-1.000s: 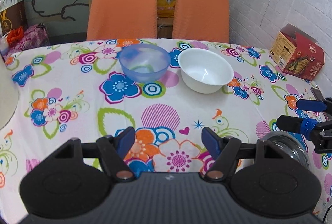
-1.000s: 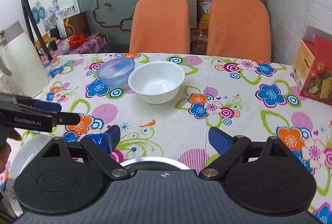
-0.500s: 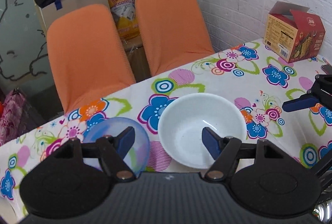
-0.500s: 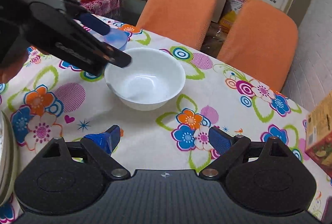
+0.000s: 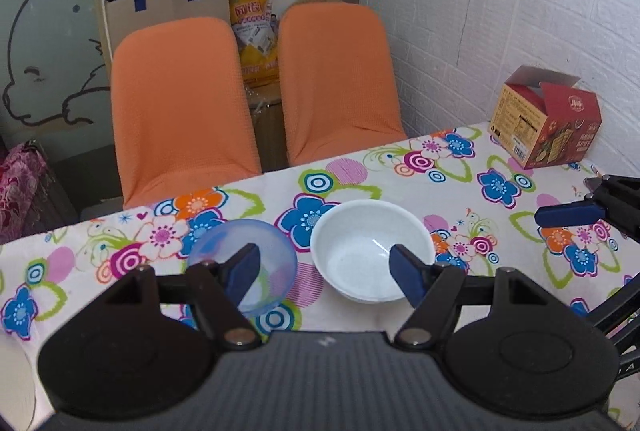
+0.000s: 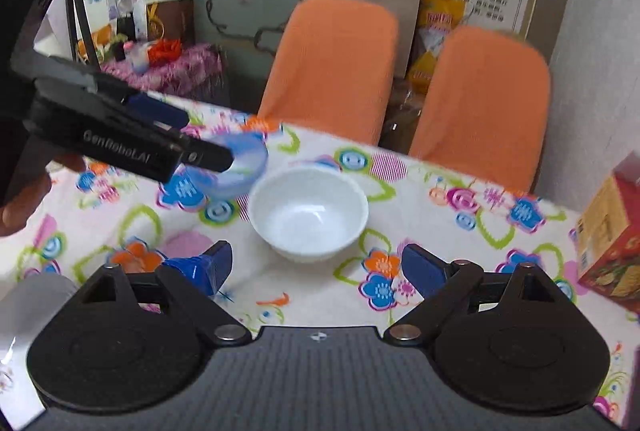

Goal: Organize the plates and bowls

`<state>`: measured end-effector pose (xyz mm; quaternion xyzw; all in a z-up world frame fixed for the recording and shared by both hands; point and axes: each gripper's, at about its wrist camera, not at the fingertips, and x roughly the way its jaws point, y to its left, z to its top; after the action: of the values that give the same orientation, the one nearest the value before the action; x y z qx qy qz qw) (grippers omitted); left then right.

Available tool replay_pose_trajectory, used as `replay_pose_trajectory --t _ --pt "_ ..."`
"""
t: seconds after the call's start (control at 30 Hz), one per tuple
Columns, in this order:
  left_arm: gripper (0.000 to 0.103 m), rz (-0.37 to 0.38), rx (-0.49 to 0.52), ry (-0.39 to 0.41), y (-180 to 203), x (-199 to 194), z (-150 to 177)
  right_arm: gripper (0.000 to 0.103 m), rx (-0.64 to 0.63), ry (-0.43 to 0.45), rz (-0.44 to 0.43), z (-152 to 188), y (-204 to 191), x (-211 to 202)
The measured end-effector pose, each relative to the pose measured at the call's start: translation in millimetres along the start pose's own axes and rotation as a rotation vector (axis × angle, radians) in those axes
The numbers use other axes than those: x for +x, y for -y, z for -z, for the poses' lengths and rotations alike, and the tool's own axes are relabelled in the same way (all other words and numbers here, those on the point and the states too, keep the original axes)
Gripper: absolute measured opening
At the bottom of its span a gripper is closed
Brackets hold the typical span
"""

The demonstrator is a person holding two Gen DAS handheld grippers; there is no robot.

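- We are holding the left gripper point(image 5: 324, 273) over the bench point(image 5: 400, 175), its fingers point(image 5: 406, 273) spread wide and gripping nothing.
- In the left wrist view, the left-hand finger is overlapping the translucent blue bowl point(image 5: 276, 259) at about 9 o'clock of the gripper's midpoint, and the right-hand finger is overlapping the near right rim of the white bowl point(image 5: 360, 251).
- The two bowls are sitting upright, just beside each other on the flowered tablecloth, the blue one at 9 o'clock of the white one.
- We are keeping the right gripper point(image 6: 316, 269) low over the bench, its fingers point(image 6: 420, 271) also wide apart and empty, with the white bowl point(image 6: 308, 211) lying at 12 o'clock just beyond them.
- From the right wrist view, the left gripper point(image 6: 192, 139) is reaching in from 9 o'clock, its tip covering part of the blue bowl point(image 6: 248, 167); whether it is touching the bowl we cannot tell.
- Two orange chairs point(image 5: 180, 103) are standing at 12 o'clock behind the bench.
- A red carton point(image 5: 548, 123) is sitting at 2 o'clock on the bench, well apart from the bowls.
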<state>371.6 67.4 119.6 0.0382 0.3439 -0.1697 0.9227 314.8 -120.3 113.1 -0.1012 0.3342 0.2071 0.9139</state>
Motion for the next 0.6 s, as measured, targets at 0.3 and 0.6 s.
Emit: replay_pose_trajectory --t 0.3,0.6 --pt "0.074 -0.100 -0.033 0.123 -3.0 -123.0 29.6 0.079 0.041 0.170 0.041 -27.4 -49.4 -96.3" --pt "0.075 -0.126 -0.047 0.237 -7.6 -208.5 57.0 0.079 -0.015 0.331 0.124 -37.3 -93.2 -157.4"
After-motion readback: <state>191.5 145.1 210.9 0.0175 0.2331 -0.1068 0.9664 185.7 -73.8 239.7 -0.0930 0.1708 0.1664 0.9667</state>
